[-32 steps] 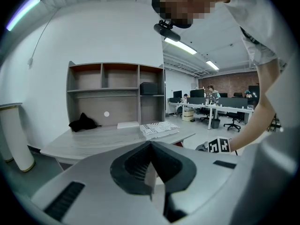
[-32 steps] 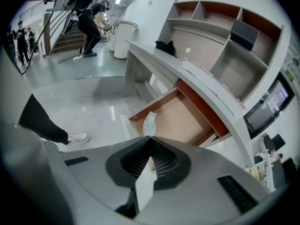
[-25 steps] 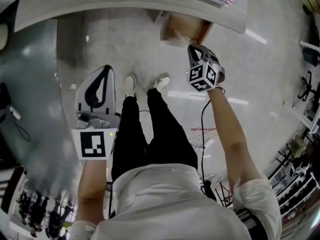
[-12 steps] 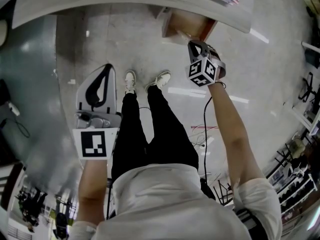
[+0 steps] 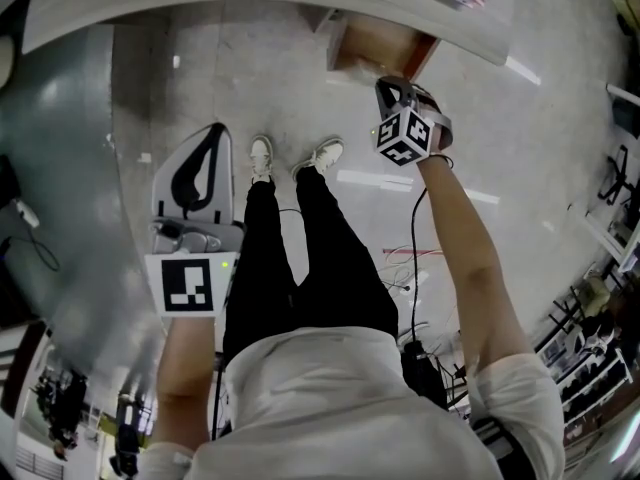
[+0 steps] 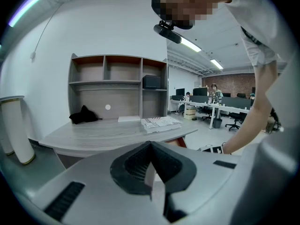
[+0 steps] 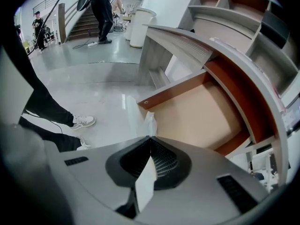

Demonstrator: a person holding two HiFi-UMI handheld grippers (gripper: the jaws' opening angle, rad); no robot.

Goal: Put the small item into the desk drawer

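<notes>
Right gripper (image 7: 150, 138): jaws clamped on the packet (image 7: 150, 122).
Packet axis: along the jaws, pointing forward from their tips, toward the open drawer (image 7: 174, 89).
Left gripper (image 6: 151, 144): jaws together, empty.

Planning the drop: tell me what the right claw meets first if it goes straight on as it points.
The right claw, shut on a small clear packet, points into the open desk drawer; it would likely meet the drawer's tan bottom first, though depth is unclear.
</notes>
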